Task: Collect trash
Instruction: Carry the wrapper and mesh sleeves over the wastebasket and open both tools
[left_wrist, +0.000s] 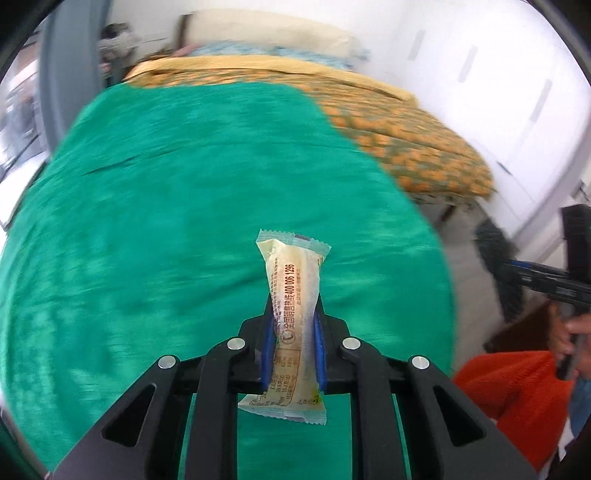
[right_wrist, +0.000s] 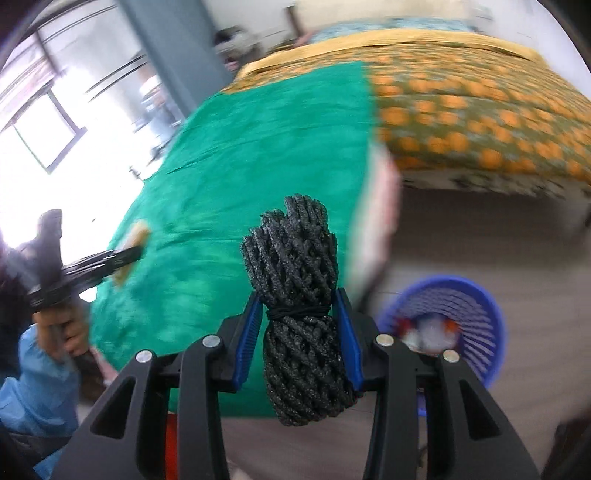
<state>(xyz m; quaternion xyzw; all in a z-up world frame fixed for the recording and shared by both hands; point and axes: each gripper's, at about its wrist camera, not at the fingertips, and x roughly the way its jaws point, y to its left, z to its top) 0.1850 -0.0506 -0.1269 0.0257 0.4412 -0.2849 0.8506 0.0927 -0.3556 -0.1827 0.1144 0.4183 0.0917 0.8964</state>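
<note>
A pale yellow snack wrapper (left_wrist: 291, 295) with red print stands upright between the blue pads of my left gripper (left_wrist: 294, 317), which is shut on it above the green cloth (left_wrist: 184, 203). My right gripper (right_wrist: 300, 310) is shut on a dark bundle of foam netting (right_wrist: 295, 258) tied with a black band. In the right wrist view the left gripper (right_wrist: 125, 254) shows at the left with the wrapper (right_wrist: 135, 236), blurred. The right gripper (left_wrist: 554, 280) appears at the right edge of the left wrist view.
A blue-purple slatted basket (right_wrist: 472, 306) stands on the wooden floor (right_wrist: 498, 236) at the right, with white and red things inside. The bed carries an orange-patterned quilt (right_wrist: 480, 122) behind the green cloth. A person's hand (right_wrist: 62, 328), a blue sleeve and an orange garment (left_wrist: 517, 398) are close by.
</note>
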